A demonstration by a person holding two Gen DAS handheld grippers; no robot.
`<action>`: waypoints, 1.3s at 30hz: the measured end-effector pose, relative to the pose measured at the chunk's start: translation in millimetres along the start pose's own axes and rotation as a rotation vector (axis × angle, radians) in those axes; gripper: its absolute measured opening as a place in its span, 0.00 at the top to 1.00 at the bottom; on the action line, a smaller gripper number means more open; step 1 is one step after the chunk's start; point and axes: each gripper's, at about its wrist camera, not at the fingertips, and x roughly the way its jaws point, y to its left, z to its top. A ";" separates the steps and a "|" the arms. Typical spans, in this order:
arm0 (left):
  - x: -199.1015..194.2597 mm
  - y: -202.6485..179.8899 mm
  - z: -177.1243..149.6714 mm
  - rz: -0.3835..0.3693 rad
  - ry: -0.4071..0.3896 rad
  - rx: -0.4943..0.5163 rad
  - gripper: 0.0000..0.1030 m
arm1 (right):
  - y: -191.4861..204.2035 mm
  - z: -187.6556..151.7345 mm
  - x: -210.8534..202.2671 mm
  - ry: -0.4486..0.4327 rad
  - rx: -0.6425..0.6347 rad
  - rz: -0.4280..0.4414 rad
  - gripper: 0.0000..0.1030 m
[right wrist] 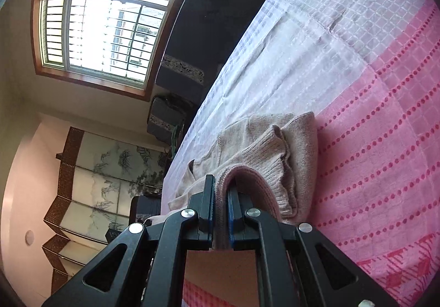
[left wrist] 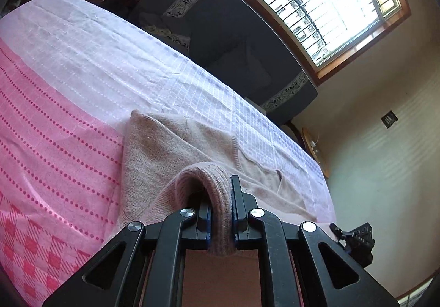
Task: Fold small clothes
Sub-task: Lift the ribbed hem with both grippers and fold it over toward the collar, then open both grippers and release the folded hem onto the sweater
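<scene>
Pinching a beige knitted wool sweater (left wrist: 176, 147) at its ribbed edge, both grippers are clamped shut on fabric.
Left gripper (left wrist: 221, 213) and right gripper (right wrist: 220, 213) hold near folds; beyond, it lies on the pink-and-white patterned bedspread (left wrist: 68, 81).

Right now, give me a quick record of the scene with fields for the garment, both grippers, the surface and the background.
garment: beige knit sweater, partly lying on the cloth, its near edge lifted
left gripper: shut on a ribbed edge of the sweater
right gripper: shut on another ribbed edge
surface: pink and white patterned cloth
background: barred window, dark sofa, folding screen
</scene>
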 end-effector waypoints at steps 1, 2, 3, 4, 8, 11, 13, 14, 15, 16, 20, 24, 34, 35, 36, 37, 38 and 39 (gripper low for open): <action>6.6 2.8 1.9 0.002 0.011 -0.011 0.89 | -5.6 2.8 4.3 0.000 0.017 -0.001 0.92; 12.7 5.1 3.9 0.007 0.024 -0.023 0.86 | -11.4 6.0 8.3 0.000 0.039 0.007 0.91; 18.6 8.0 6.0 0.011 0.039 -0.038 0.86 | -17.9 8.9 11.5 -0.004 0.067 0.020 0.90; 24.0 11.1 8.0 0.013 0.053 -0.059 0.85 | -23.7 11.3 13.6 -0.011 0.093 0.033 0.88; 36.0 19.0 12.0 -0.006 0.078 -0.111 0.82 | -36.2 18.3 13.9 -0.048 0.131 0.083 0.85; 37.6 18.5 14.3 -0.055 0.078 -0.125 0.71 | -34.2 18.7 7.3 -0.077 0.106 0.098 0.75; 34.3 18.6 16.6 -0.109 0.063 -0.151 0.48 | -31.6 17.6 -0.4 -0.099 0.088 0.099 0.68; 28.6 18.6 18.8 -0.122 0.032 -0.162 0.32 | -29.9 17.5 -5.8 -0.112 0.080 0.104 0.68; 21.3 19.2 20.7 -0.128 -0.013 -0.172 0.27 | -27.3 16.3 -10.9 -0.125 0.070 0.117 0.67; 14.7 18.8 22.7 -0.141 -0.052 -0.176 0.24 | -24.2 14.8 -15.7 -0.135 0.060 0.124 0.66; -5.0 16.6 32.5 -0.144 -0.126 -0.168 0.19 | -3.2 1.6 -24.5 -0.100 -0.032 0.135 0.63; -12.9 3.8 29.3 -0.126 -0.090 -0.058 0.19 | 34.9 -27.1 1.6 0.081 -0.223 0.057 0.61; 35.9 -31.3 -2.1 -0.021 0.107 0.163 0.19 | 60.3 -36.4 52.8 0.182 -0.337 -0.049 0.46; 41.6 -28.4 -2.1 0.020 0.107 0.161 0.19 | 58.0 -35.9 53.4 0.179 -0.338 -0.065 0.45; 44.5 -22.8 -1.2 0.063 0.096 0.144 0.19 | 54.6 -36.3 53.0 0.178 -0.335 -0.073 0.45; 44.8 -15.2 -0.2 0.085 0.082 0.113 0.19 | 50.5 -37.3 51.6 0.177 -0.329 -0.074 0.45; 43.2 -6.5 0.5 0.100 0.067 0.076 0.19 | 46.3 -38.9 50.0 0.173 -0.318 -0.075 0.45; 40.3 4.0 1.1 0.118 0.049 0.033 0.19 | 42.4 -39.2 47.8 0.168 -0.309 -0.078 0.45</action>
